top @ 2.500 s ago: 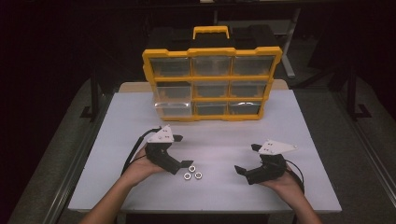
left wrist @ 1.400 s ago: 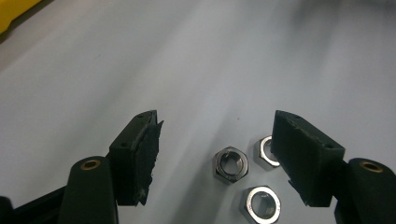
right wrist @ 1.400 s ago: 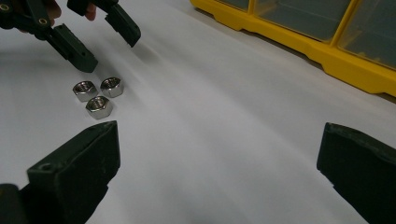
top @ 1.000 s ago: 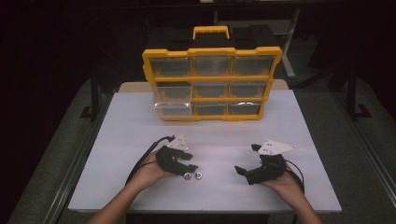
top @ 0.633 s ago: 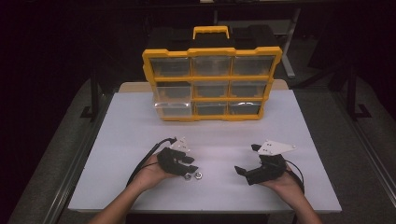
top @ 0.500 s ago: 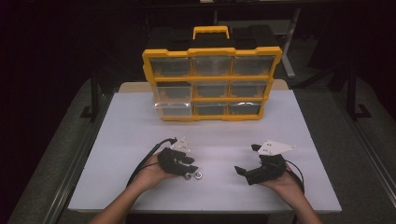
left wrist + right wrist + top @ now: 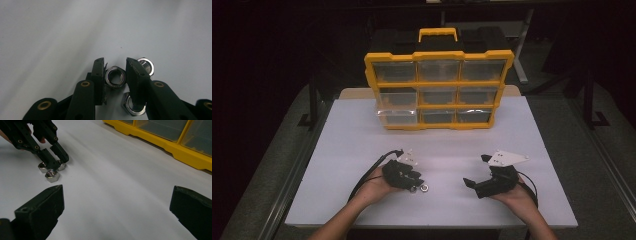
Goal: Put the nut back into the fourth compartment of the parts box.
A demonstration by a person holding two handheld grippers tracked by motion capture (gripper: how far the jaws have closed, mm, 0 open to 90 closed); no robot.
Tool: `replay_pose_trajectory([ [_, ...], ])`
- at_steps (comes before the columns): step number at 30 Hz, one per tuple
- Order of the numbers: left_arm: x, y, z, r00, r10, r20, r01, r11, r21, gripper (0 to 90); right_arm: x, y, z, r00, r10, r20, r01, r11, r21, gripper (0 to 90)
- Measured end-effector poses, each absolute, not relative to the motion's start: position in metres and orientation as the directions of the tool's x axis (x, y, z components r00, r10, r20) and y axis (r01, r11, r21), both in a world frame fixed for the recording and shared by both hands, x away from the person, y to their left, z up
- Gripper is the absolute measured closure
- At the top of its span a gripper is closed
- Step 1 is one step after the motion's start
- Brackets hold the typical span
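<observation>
Your left tongs [image 7: 114, 75] have just been closing and now pinch the middle nut [image 7: 115, 77] of three lying near the counter's [image 7: 362, 145] front edge. It is gripped but not lifted. Your right tongs [image 7: 117, 207] rest wide apart, empty. Carrying the nut to the yellow organizer [image 7: 439, 87] at the back edge remains.

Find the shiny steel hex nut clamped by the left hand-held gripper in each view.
High view: shiny steel hex nut, lower centre-left.
Left gripper view: centre, between the jaws.
Right gripper view: upper left.
Shared landmark: the loose hex nut beside it.
</observation>
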State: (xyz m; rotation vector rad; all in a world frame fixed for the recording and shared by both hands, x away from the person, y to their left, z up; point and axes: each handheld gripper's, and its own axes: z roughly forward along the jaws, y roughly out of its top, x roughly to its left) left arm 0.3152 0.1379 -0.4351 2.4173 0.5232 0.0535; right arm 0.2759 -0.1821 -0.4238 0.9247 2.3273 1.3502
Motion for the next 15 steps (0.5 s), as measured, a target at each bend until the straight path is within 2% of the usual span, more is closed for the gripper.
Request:
replay_pose_trajectory([
  [11,0.3131,0.1363,-0.4362,0.925,0.376,-0.061,0.334,-0.724,0.604,70.4,0.2758,-0.1818,-0.424,-0.751,0.658,0.061,0.382,0.356,0.853,0.0],
  [15,0.3149,0.1378,-0.4353,0.923,0.377,-0.078,0.345,-0.719,0.604,70.7,0.2762,-0.1821,-0.4246,-0.753,0.656,0.059,0.379,0.359,0.853,0.0],
])
